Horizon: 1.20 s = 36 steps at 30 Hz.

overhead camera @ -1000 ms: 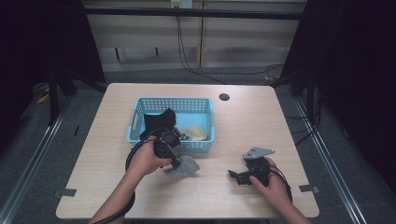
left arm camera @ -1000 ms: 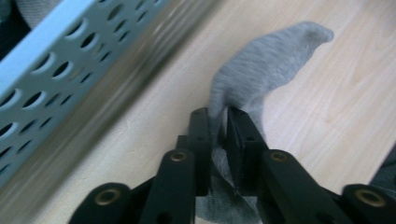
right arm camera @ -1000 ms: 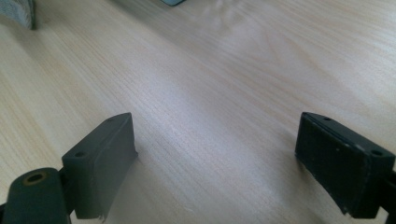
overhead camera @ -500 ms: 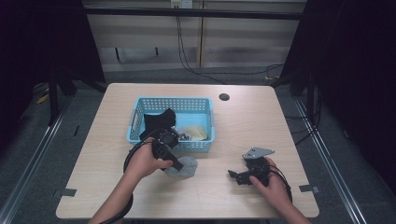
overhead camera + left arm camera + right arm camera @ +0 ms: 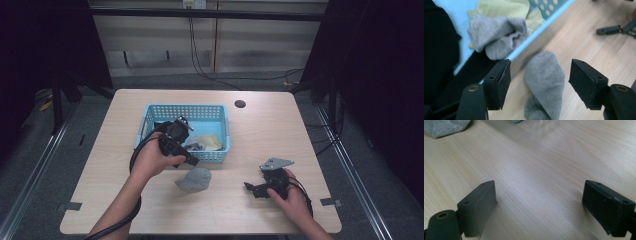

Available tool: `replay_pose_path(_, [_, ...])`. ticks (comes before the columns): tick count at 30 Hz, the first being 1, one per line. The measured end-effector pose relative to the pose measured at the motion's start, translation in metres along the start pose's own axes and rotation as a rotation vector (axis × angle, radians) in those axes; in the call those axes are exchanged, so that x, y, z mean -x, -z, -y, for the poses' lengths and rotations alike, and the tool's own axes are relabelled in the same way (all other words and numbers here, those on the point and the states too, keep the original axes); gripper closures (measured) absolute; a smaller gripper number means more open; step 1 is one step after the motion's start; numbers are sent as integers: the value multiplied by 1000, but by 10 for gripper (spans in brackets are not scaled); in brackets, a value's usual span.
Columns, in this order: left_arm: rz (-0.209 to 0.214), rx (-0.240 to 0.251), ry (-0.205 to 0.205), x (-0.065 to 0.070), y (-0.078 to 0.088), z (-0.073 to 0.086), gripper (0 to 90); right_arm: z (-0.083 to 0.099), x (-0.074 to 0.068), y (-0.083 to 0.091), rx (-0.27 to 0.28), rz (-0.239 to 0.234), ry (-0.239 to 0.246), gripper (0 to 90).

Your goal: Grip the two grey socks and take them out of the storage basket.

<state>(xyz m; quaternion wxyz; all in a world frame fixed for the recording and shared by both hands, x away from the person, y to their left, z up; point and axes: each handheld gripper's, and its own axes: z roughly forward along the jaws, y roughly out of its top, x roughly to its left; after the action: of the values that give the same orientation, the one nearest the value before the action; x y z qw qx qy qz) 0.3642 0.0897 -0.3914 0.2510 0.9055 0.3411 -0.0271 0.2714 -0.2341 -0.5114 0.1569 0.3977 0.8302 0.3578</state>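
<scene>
Grey sock [image 5: 194, 179]: lies on the tabletop [image 5: 280, 135] just below the blue basket [image 5: 150, 116], loose and crumpled; in the high view its long axis runs from about 8 o'clock to 2 o'clock, the rounder end toward 2.
Sock in left gripper view [image 5: 545, 82]: long axis near 12 to 6 o'clock, rounded end at 12, seen between the jaws without touching either pad.
Left tool [image 5: 186, 156]: jaws spread and just been opening, nothing pinched; it hangs above the sock, at 10 o'clock from it, over the basket's near rim.
Left hand [image 5: 150, 161]: wraps the tool's body, forearm coming in from 7 o'clock, tool tipped down toward 4 o'clock.
Right tool [image 5: 251, 187]: jaws spread wide over bare wood, holding nothing; at 3 o'clock from the sock, well apart.
Right hand [image 5: 290, 195]: rests low on the tabletop, tool pointing toward 9 o'clock.
Basket contents: another grey sock [image 5: 496, 37] on a pale yellow cloth [image 5: 207, 142].
</scene>
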Motion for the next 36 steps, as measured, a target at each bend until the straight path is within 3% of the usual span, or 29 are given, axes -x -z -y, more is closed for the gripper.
replay_pose_path(4, [-17,14,17,-7,1,-10,312,0,0,0,0,0,-1,116])
replay_pose_path(8, [-62,40,30,-15,1,-18,282,0,0,0,1,1,1,116])
replay_pose_path(15, [-86,27,82,-36,-12,-28,278,0,0,0,0,0,-1,115])
replay_pose_path(23, [-82,41,143,-47,-29,-37,273,0,0,0,1,0,-4,115])
replay_pose_path(36, [-74,-4,212,-57,-56,-34,245,0,0,0,1,0,-4,116])
